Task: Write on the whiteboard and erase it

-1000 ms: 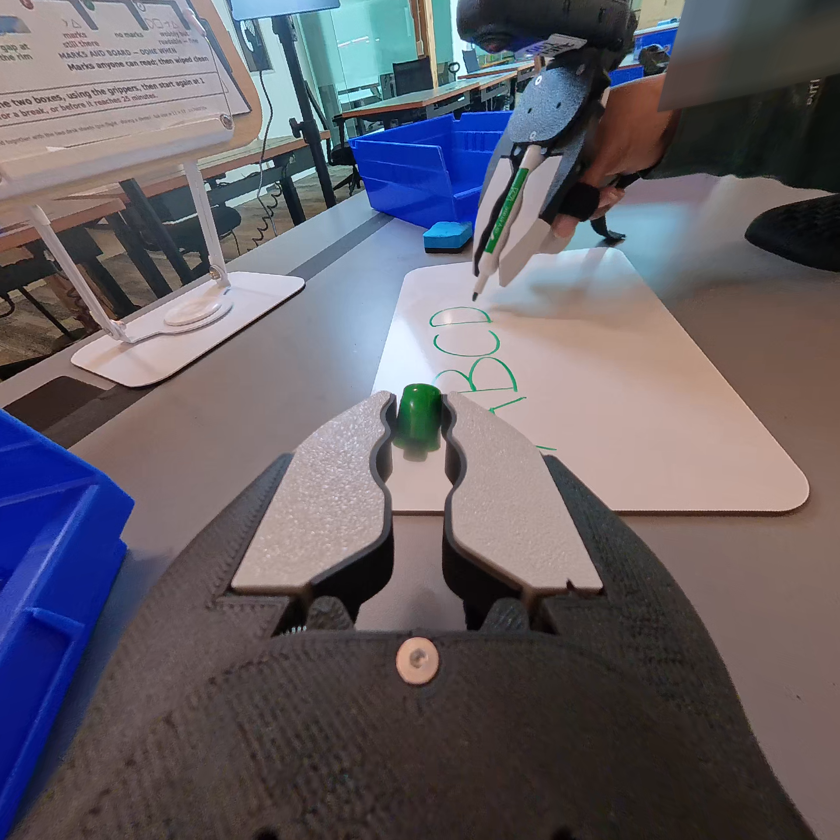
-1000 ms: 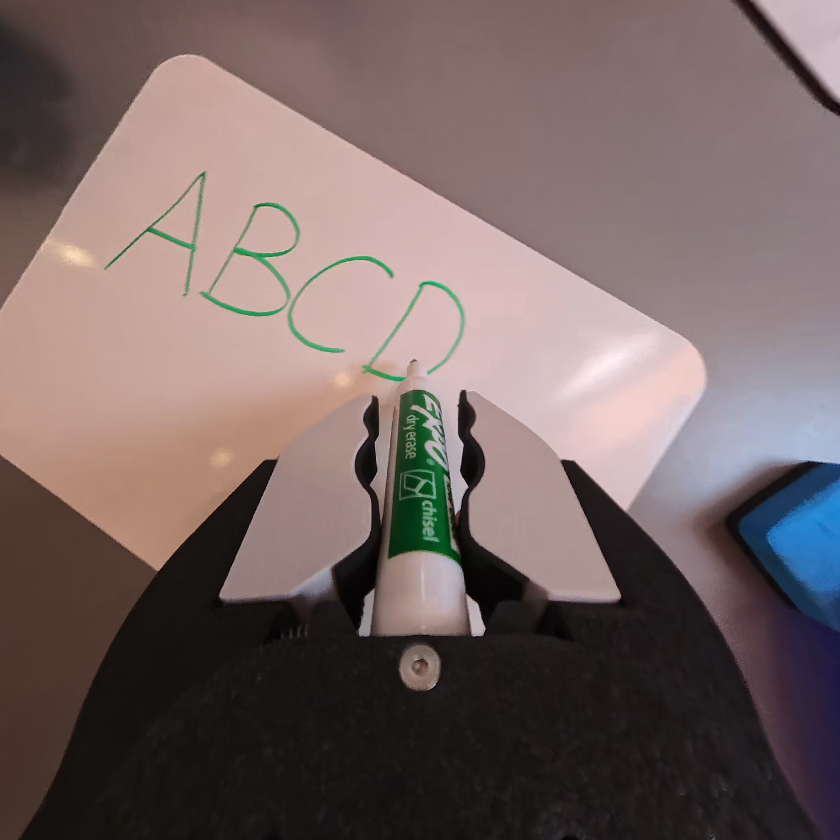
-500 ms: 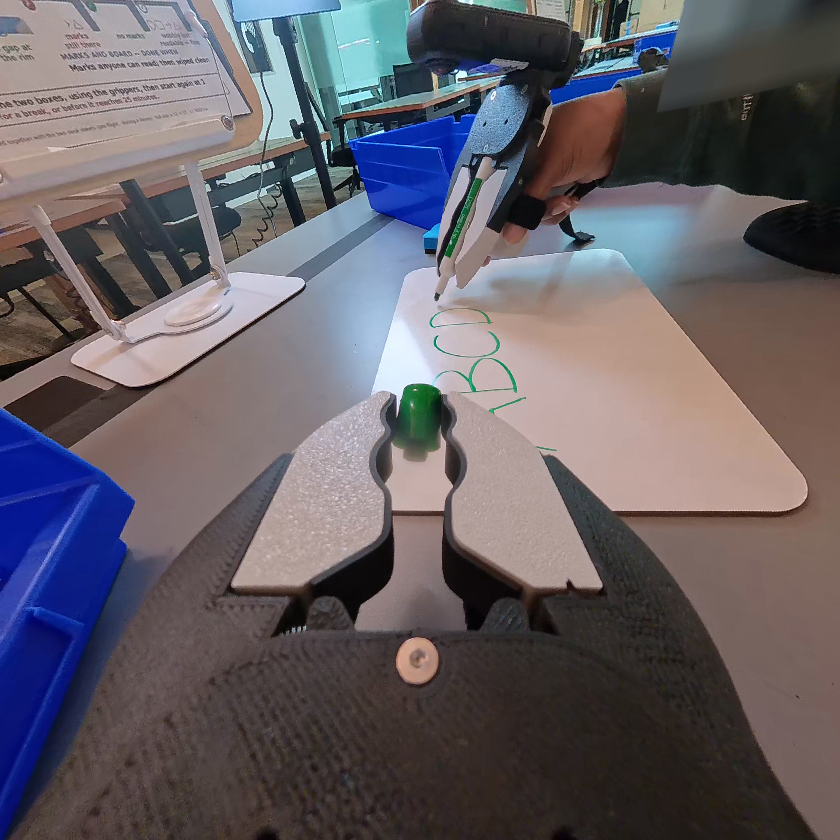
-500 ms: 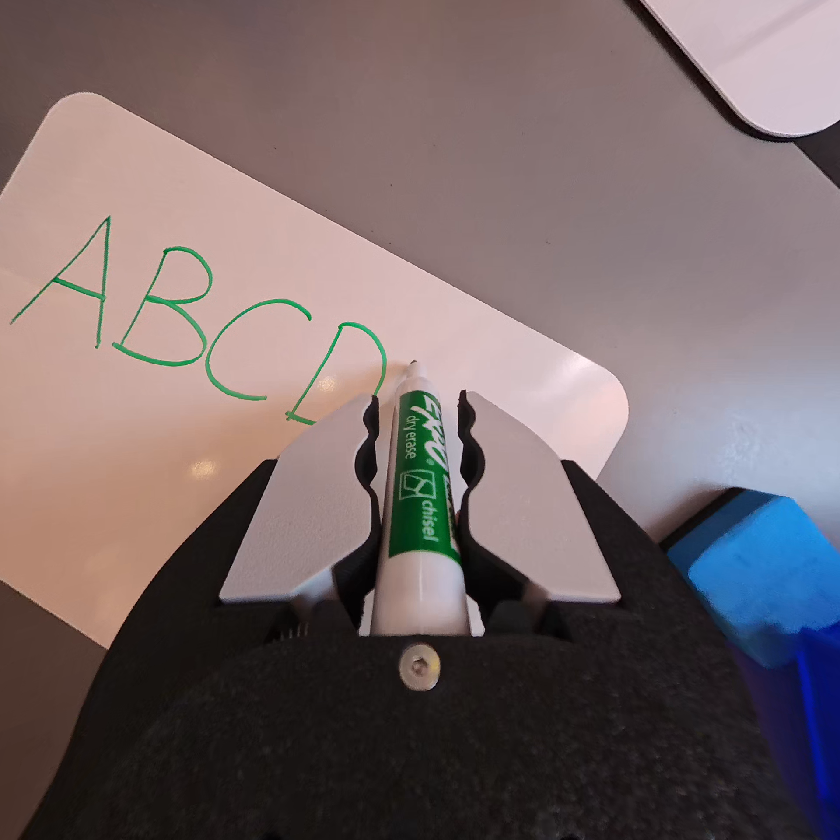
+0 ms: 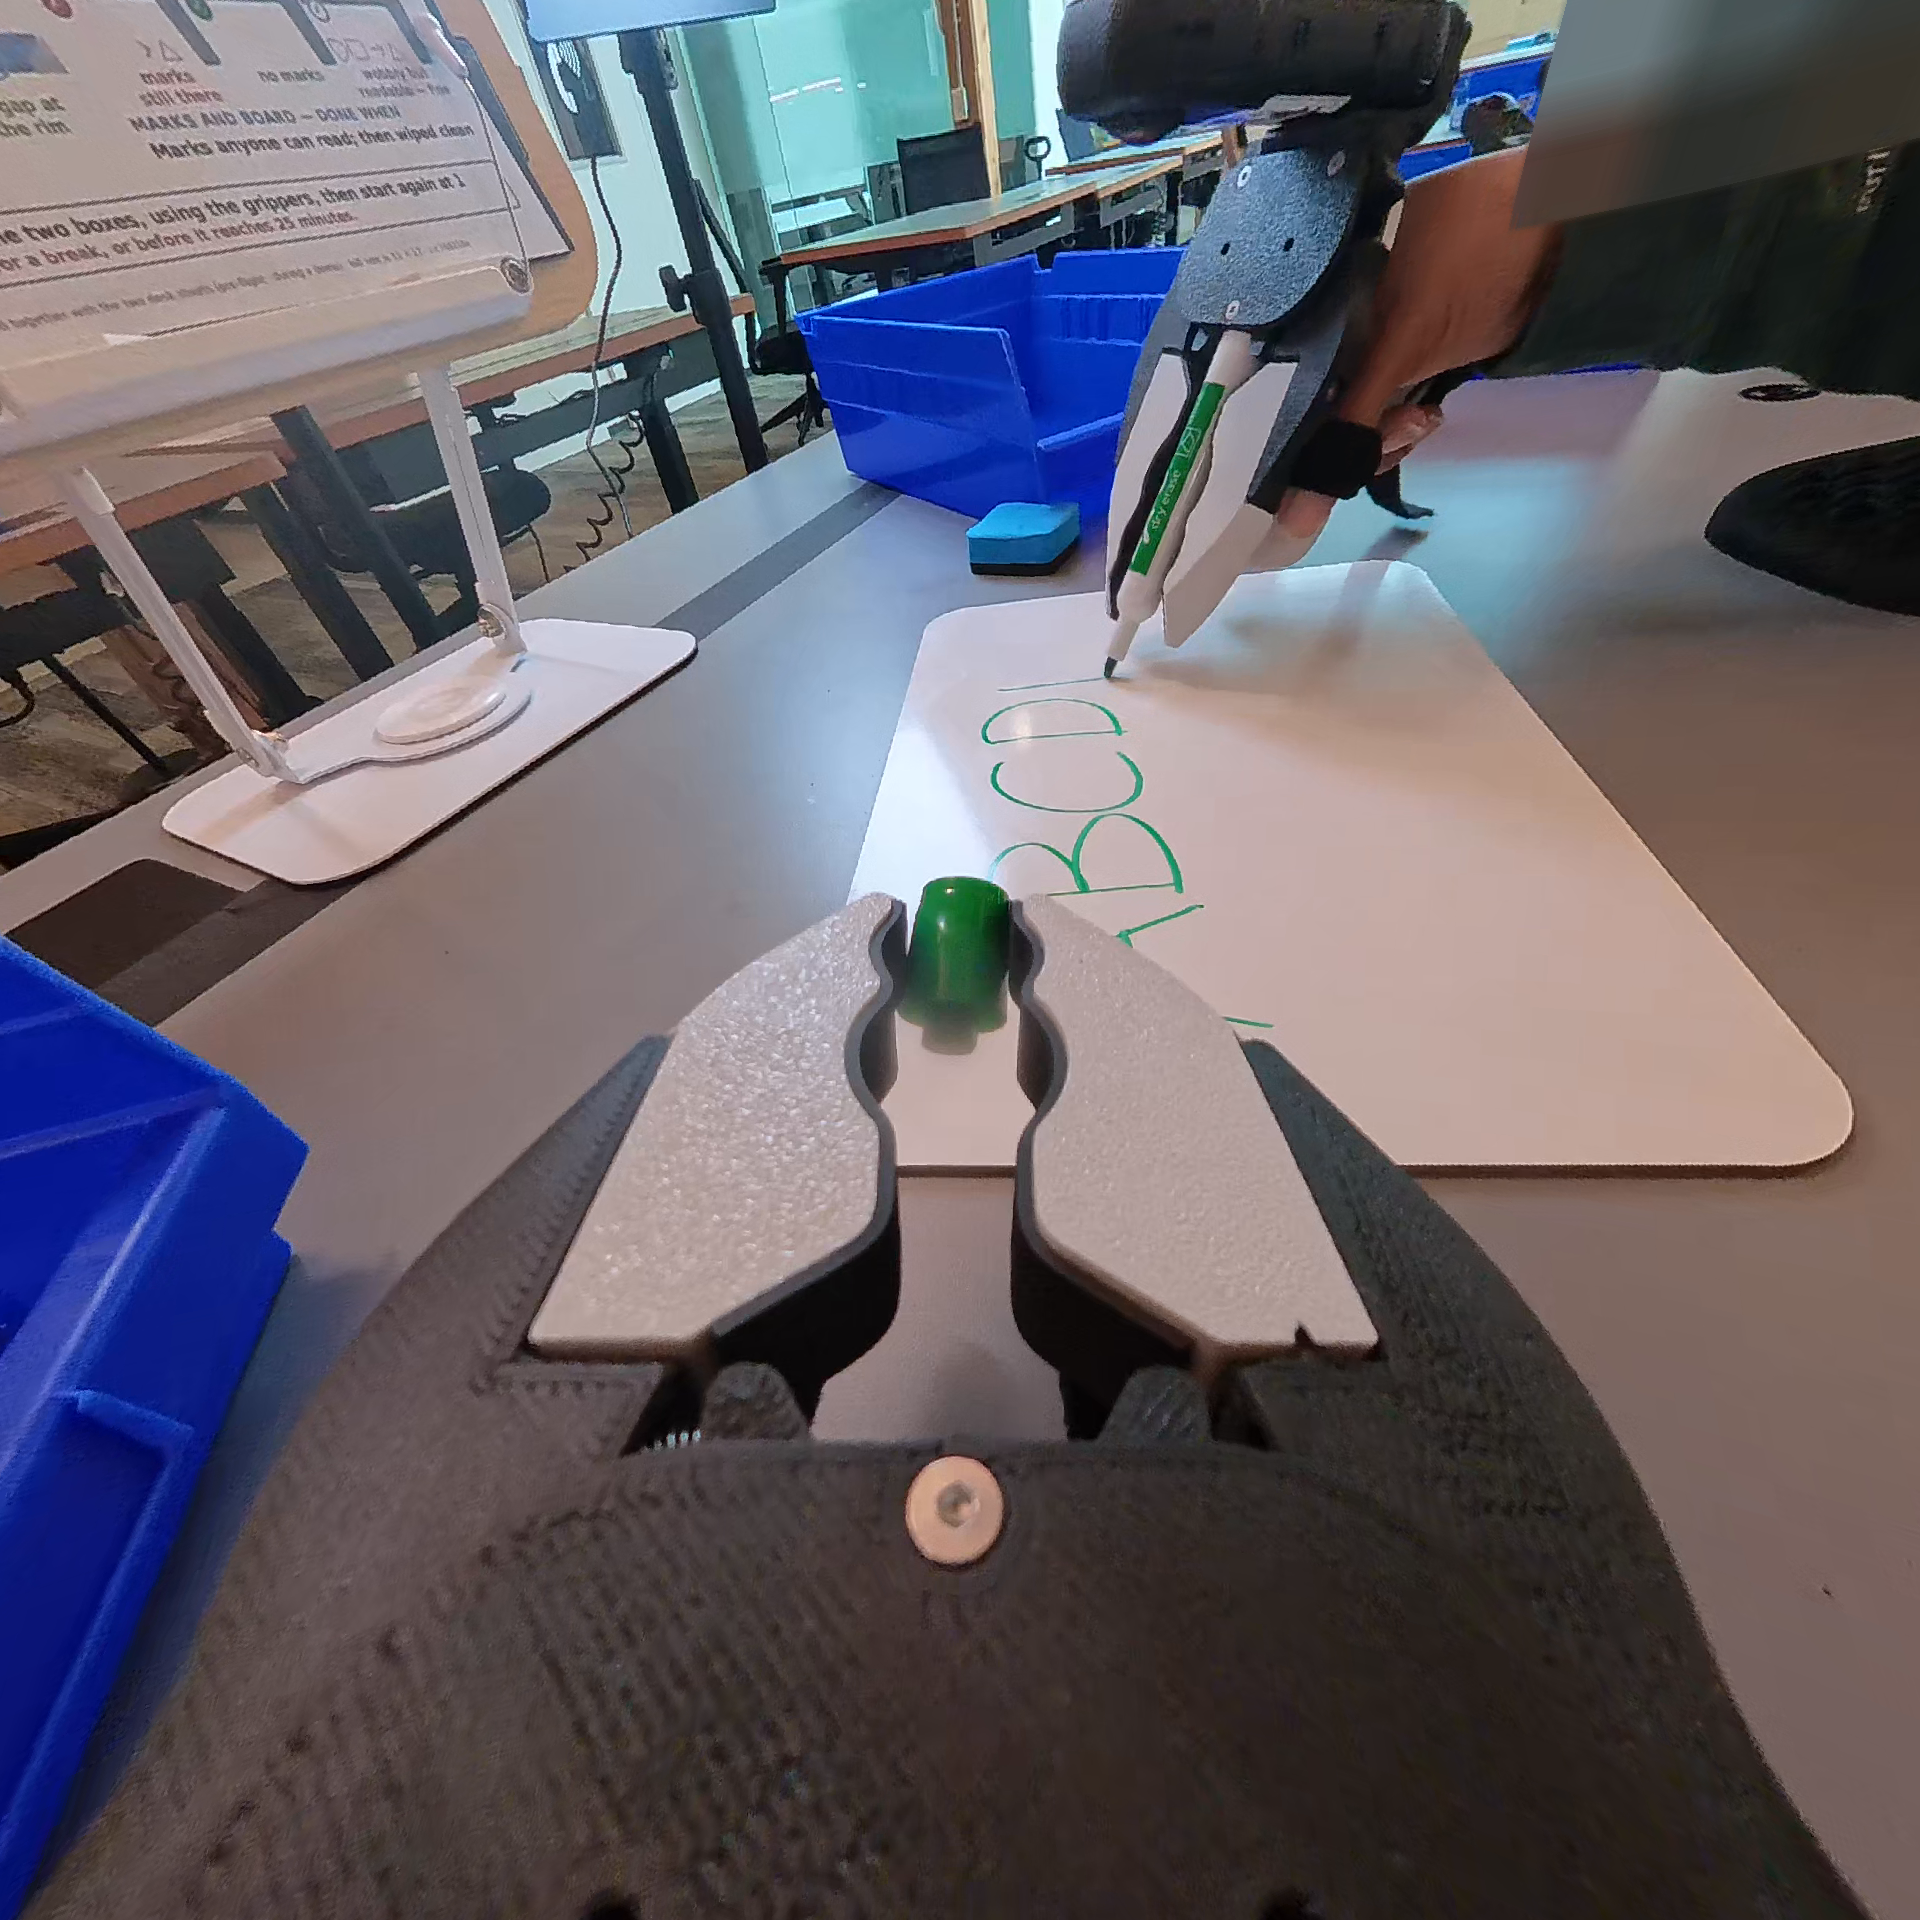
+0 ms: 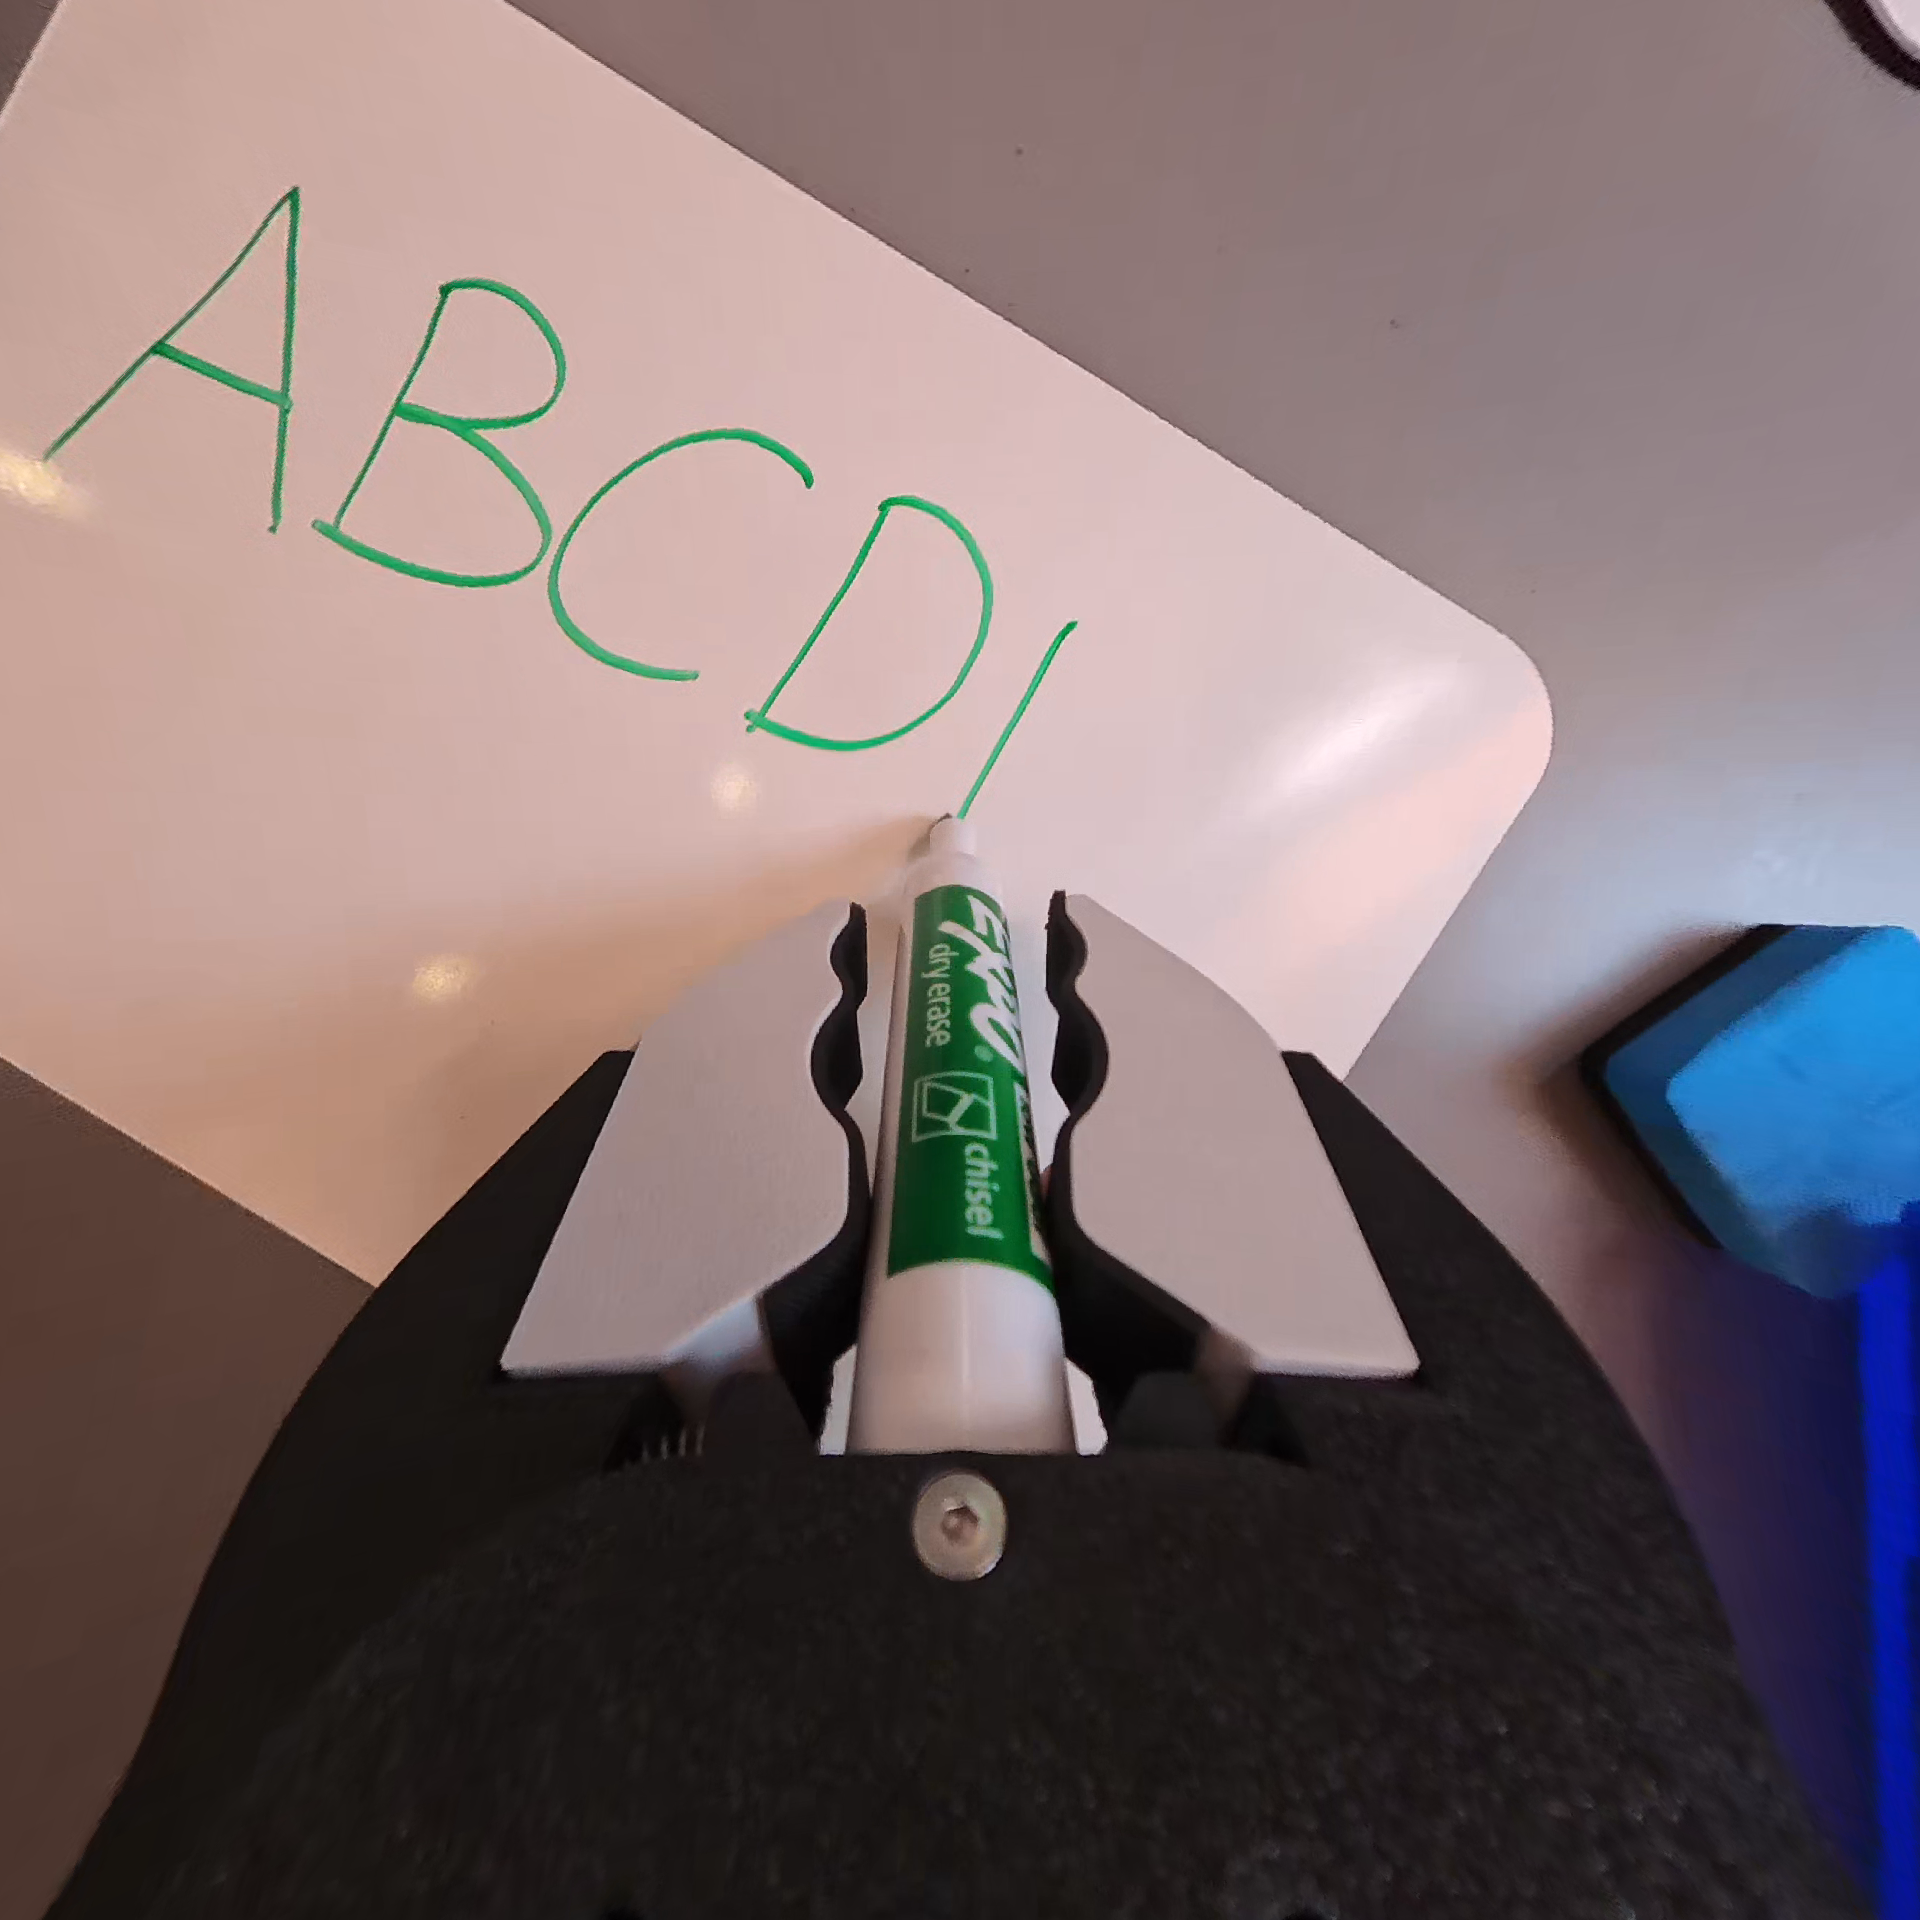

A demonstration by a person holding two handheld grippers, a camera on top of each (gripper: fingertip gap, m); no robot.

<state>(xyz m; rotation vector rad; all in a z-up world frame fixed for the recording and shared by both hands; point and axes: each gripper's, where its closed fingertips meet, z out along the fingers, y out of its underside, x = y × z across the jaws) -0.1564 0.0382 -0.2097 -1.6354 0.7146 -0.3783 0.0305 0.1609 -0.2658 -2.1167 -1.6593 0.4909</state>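
Observation:
A white whiteboard [image 5: 1403, 883] lies flat on the grey table and bears green letters; it also shows in the right wrist view [image 6: 520, 831]. My right gripper [image 6: 961, 914] is shut on a green and white dry-erase marker [image 6: 961, 1122], whose tip touches the board at the foot of a fresh straight green stroke [image 6: 1023, 717]. The left wrist view shows this gripper [image 5: 1148, 613] and marker [image 5: 1169, 499] at the board's far end. My left gripper [image 5: 956, 914] is shut on the green marker cap [image 5: 956, 961] and holds it over the board's near left corner.
A blue eraser [image 5: 1023, 535] lies past the board's far left corner, in the right wrist view [image 6: 1787, 1101] to the right. A blue bin [image 5: 977, 384] stands behind it, another [image 5: 114, 1299] at my near left. A white sign stand [image 5: 416, 727] sits left. The tips of one gripper are about 25 centimeters away from the tips of the other.
My right gripper drew a new straight green stroke after the last letter, pulling the marker tip toward itself. The left gripper with the cap has not moved.

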